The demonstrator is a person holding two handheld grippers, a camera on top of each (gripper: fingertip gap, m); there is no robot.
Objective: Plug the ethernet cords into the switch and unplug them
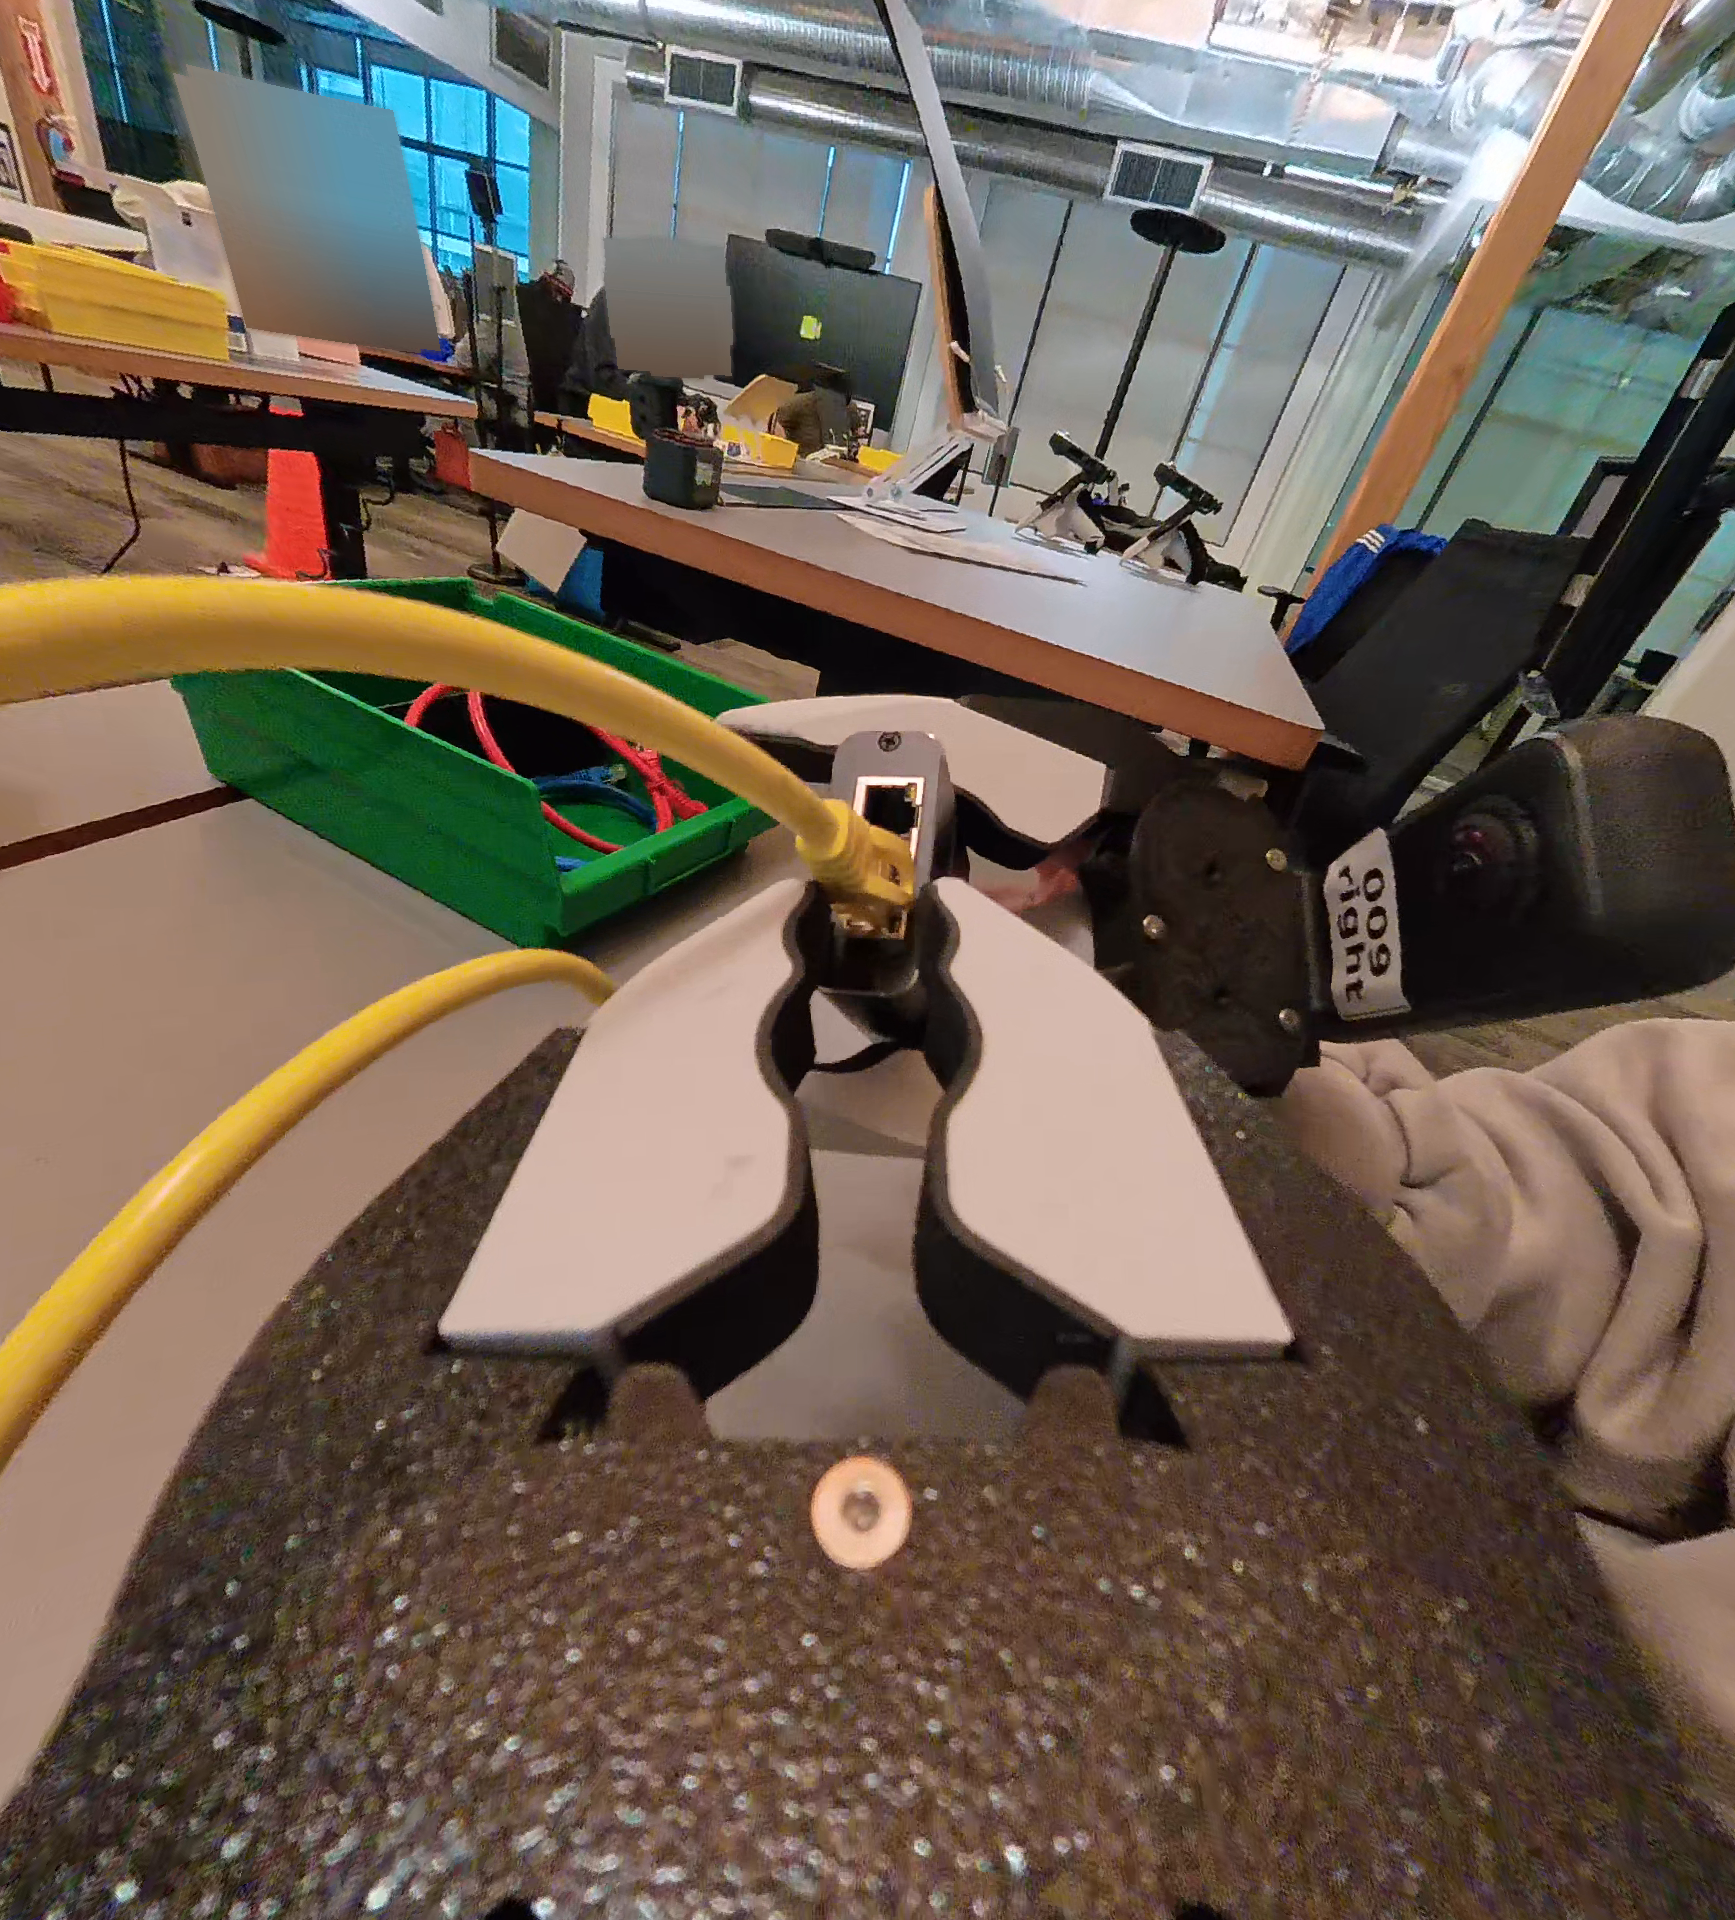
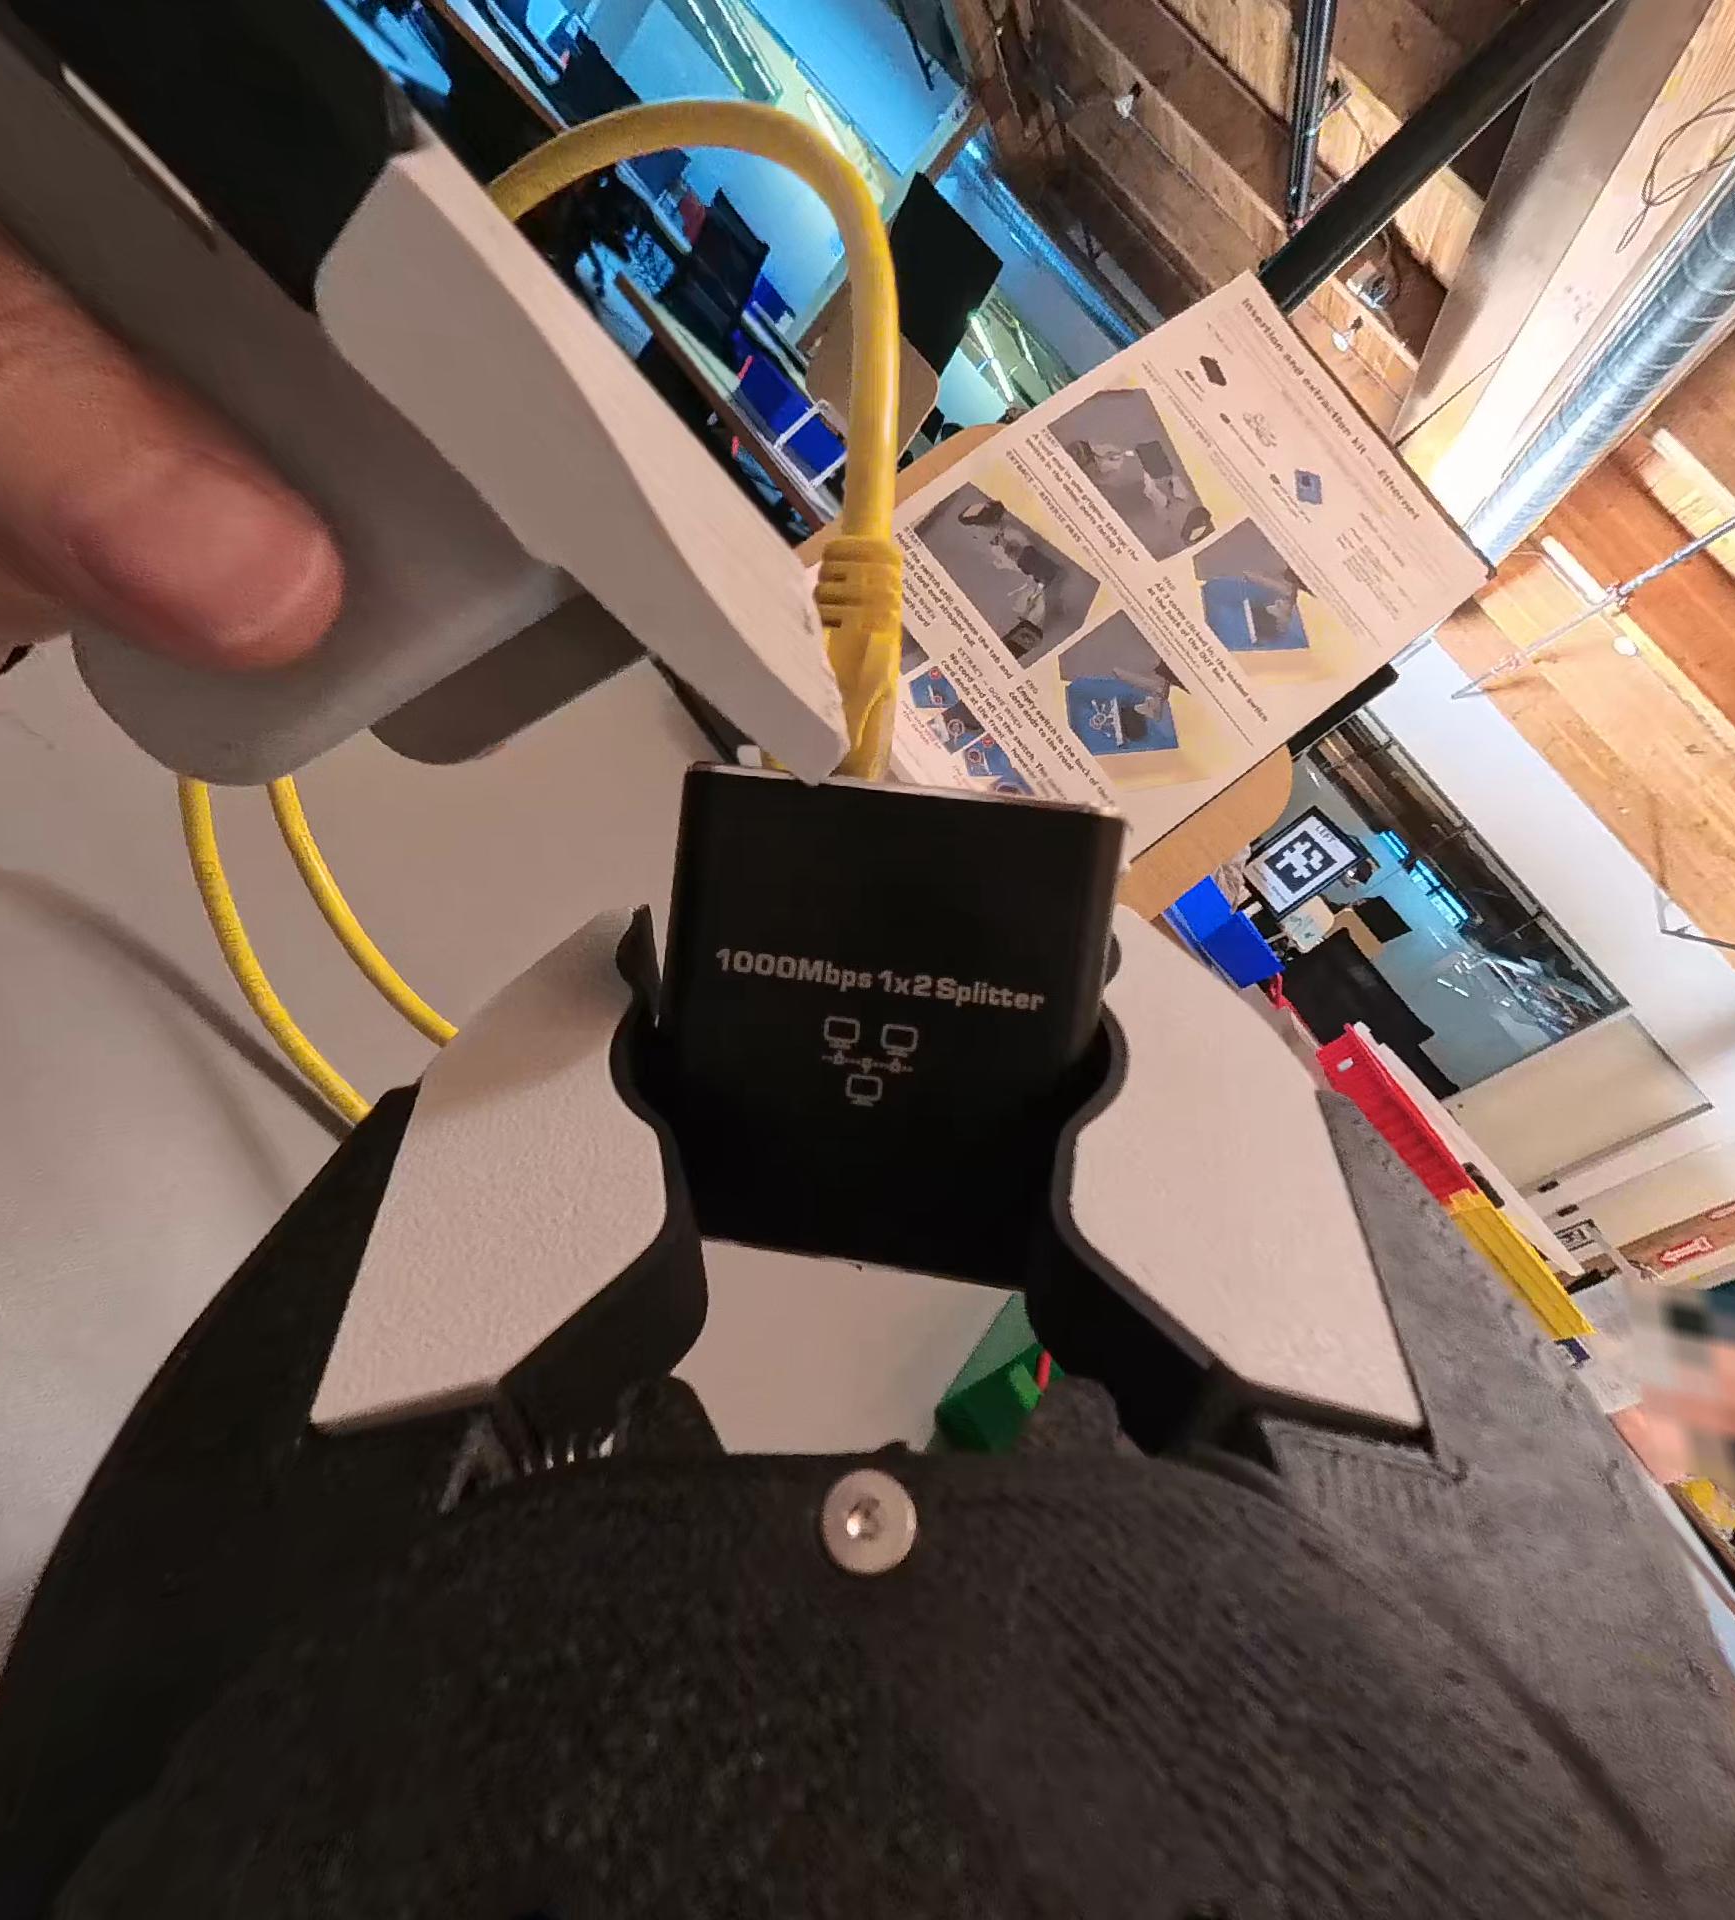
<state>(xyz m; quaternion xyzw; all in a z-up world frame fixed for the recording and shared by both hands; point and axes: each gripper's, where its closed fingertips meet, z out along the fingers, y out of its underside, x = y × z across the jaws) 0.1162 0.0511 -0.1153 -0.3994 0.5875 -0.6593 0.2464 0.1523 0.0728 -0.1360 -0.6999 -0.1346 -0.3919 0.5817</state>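
My right gripper (image 2: pixel 878 935) is shut on the small black switch (image 2: pixel 884 883) and holds it off the table. In the left wrist view the switch (image 1: pixel 894 764) is end-on, with its upper port (image 1: pixel 889 802) empty. A yellow ethernet cord (image 1: pixel 323 639) has its plug (image 1: pixel 858 873) in the lower port. My left gripper (image 1: pixel 868 920) is closed around that plug at the face of the switch. In the right wrist view one left finger (image 2: pixel 582 468) touches the switch's end beside the yellow plug (image 2: pixel 858 613). The right gripper's body (image 1: pixel 1465 914) shows at the right.
A green bin (image 1: pixel 375 769) with red and blue cords stands on the white table (image 1: pixel 115 987) behind the switch. The yellow cord loops over the table (image 2: pixel 239 935). A printed sheet (image 2: pixel 1154 540) stands behind. A thumb (image 2: pixel 167 520) and a grey sleeve (image 1: pixel 1569 1247) are close. About 5 cm separates my left fingertips from my right.
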